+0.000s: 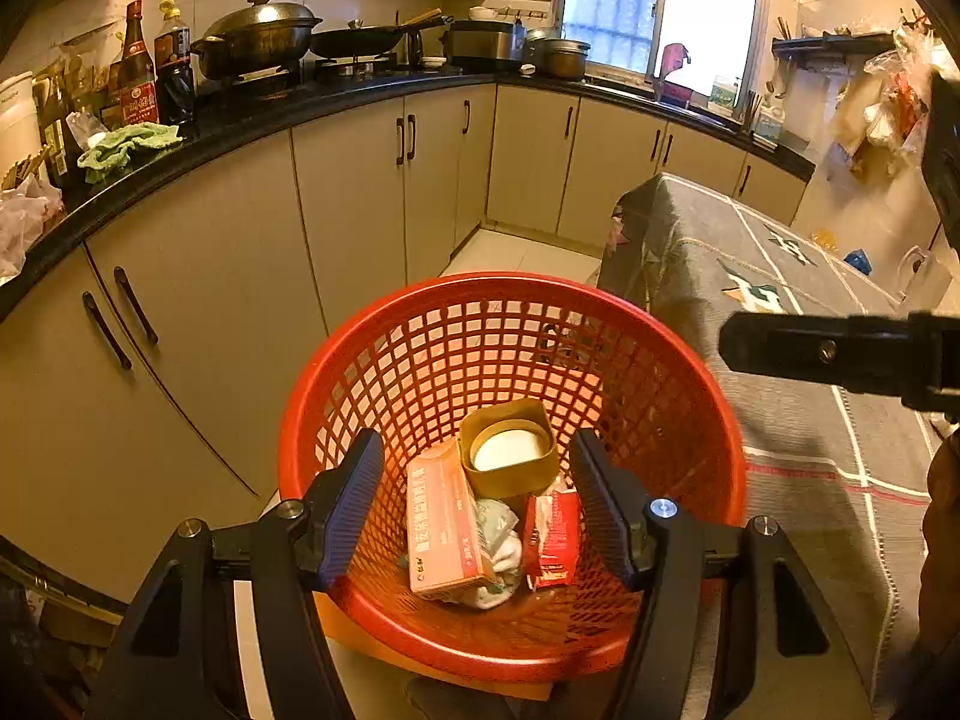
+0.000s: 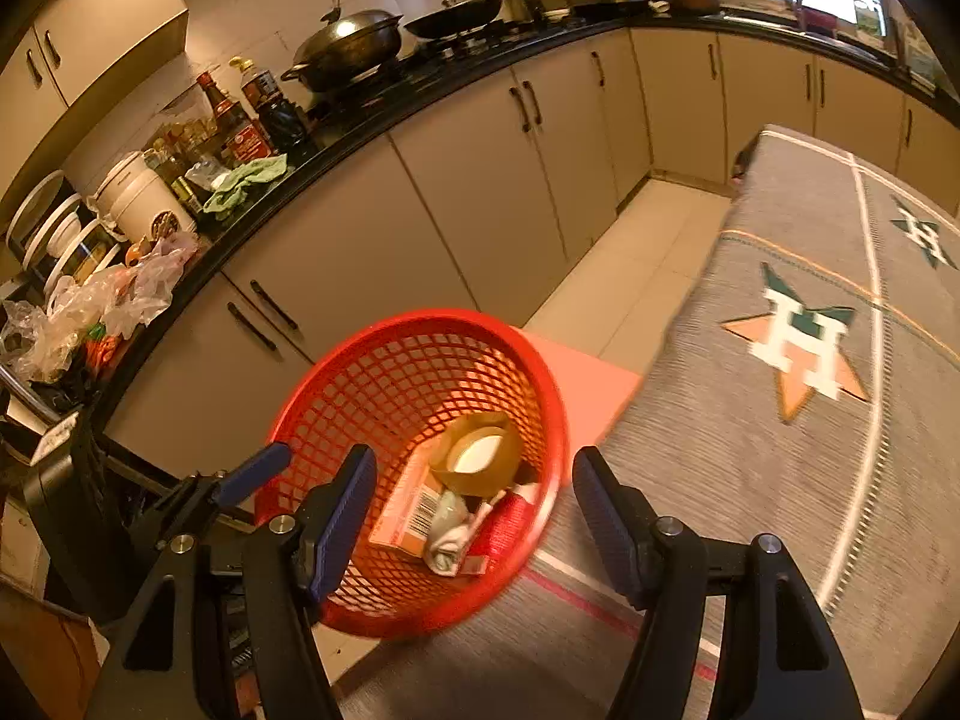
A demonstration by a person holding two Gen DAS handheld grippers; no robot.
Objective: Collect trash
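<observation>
Left wrist view: four trash pieces in one red basket (image 1: 690, 360).

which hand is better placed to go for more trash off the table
Right, probably. The right gripper stands open and empty at the table edge, while the left gripper hangs open over the basket, above the trash inside.

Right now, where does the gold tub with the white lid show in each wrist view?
Left wrist: the gold tub lies in the red basket, at picture centre, just above and between the left gripper fingers.
Right wrist: the tub lies in the same basket, centre-low, above the gap of the right gripper.
Shared landmark: the pink box beside the tub.
</observation>
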